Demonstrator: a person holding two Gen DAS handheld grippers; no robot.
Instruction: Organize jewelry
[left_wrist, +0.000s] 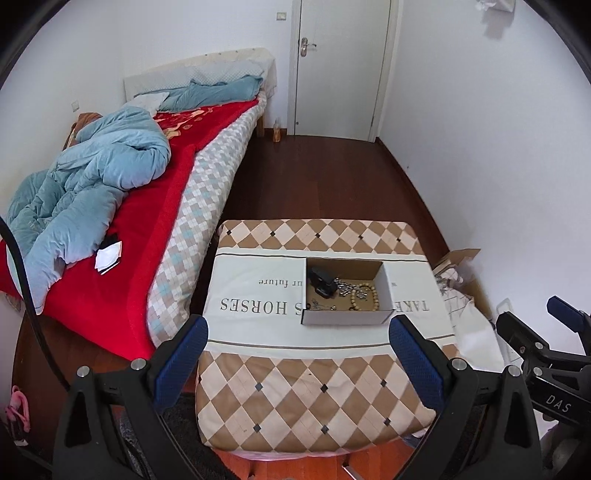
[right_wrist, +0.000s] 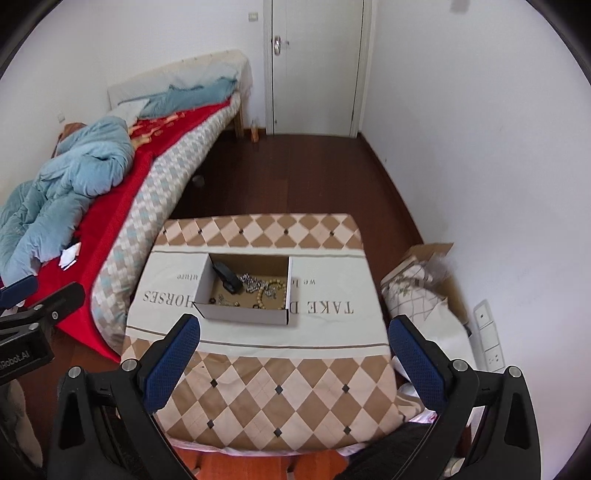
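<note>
Left gripper (left_wrist: 297, 345): lower centre of the left view, jaws spread wide, nothing between the blue pads (left_wrist: 181, 363); it also shows at the left edge of the right view.
Right gripper (right_wrist: 293, 345): lower centre of the right view, jaws spread wide, holding nothing; its tip also shows at the right edge of the left view.
Box (left_wrist: 347, 317): open white cardboard box, middle of both views, standing on the table's white band, beyond both grippers and apart from them.
Jewelry: all inside the box.
Beads (left_wrist: 364, 297): a tan bead bracelet in the box's right half.
Chain (left_wrist: 343, 286): silvery links in the middle of the box, just left of the beads.
Black item (left_wrist: 321, 282): dark piece toward the box's upper left; what it is I cannot tell.
Small pieces (right_wrist: 225, 301): small metal bits along the box's near wall, too small to tell apart.
Table (left_wrist: 280, 391): covered in a diamond-pattern cloth with printed words.
Bed (left_wrist: 122, 236): left of the frame, red blanket and blue quilt.
Door (left_wrist: 341, 62): white, shut, top centre.
</note>
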